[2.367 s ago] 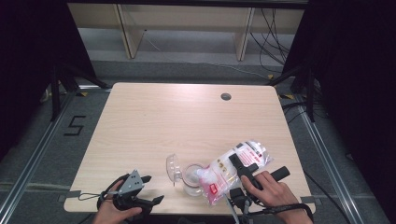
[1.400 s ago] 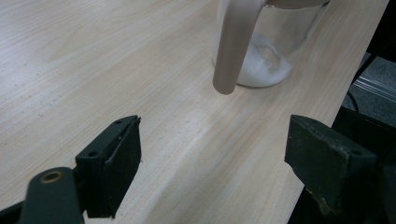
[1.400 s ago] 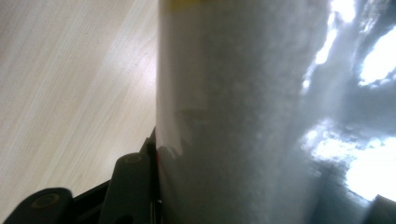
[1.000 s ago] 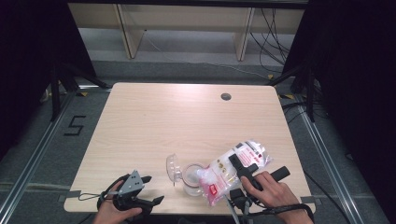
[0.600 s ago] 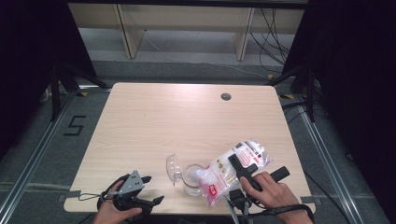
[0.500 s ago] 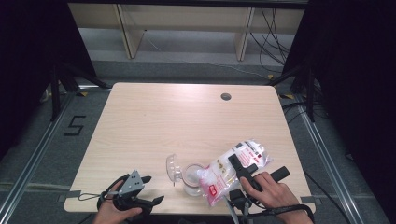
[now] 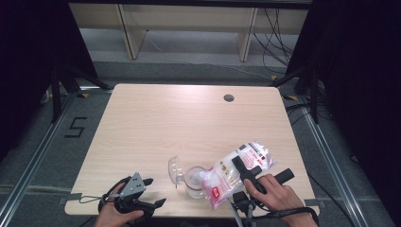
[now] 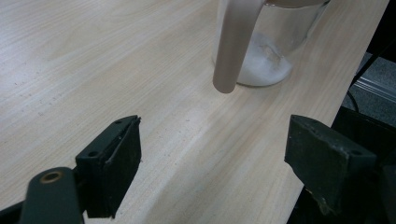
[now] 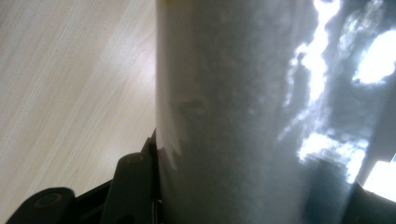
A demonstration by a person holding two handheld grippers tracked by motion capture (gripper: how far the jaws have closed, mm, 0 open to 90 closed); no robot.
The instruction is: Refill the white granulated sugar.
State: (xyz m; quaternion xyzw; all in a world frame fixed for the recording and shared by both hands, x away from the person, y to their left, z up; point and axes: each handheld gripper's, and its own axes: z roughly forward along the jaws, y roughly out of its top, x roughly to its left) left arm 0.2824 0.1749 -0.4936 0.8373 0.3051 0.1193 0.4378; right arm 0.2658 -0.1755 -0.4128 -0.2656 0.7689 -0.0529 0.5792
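The right tongs [image 7: 246,169] clamp a clear bag [image 7: 236,171] of white grains with a red and white label, in the lower right of the high view. The bag is tilted, its lower end over the mouth of a glass jar [image 7: 194,179] that stands on the tabletop [image 7: 189,118] near the front edge. In the right gripper view the bag [image 9: 261,112] rises between the jaws, pressed against the left one (the right jaw is mostly hidden behind the plastic). A clear lid [image 7: 175,169] hangs off the jar's left side, tipped up on edge.

The left tongs [image 7: 149,193] rest at the lower left of the high view, by the front edge of the tabletop, well apart from the jar. Their jaws stand wide apart with nothing between them; the left gripper view shows bare wood there. Farther off, at the top of that view, the jar [image 8: 275,51] holds a small heap of white grains at its bottom, and the lid [image 8: 236,42] hangs down in front of it.

A dark round hole [image 7: 229,98] sits in the upper right of the tabletop.
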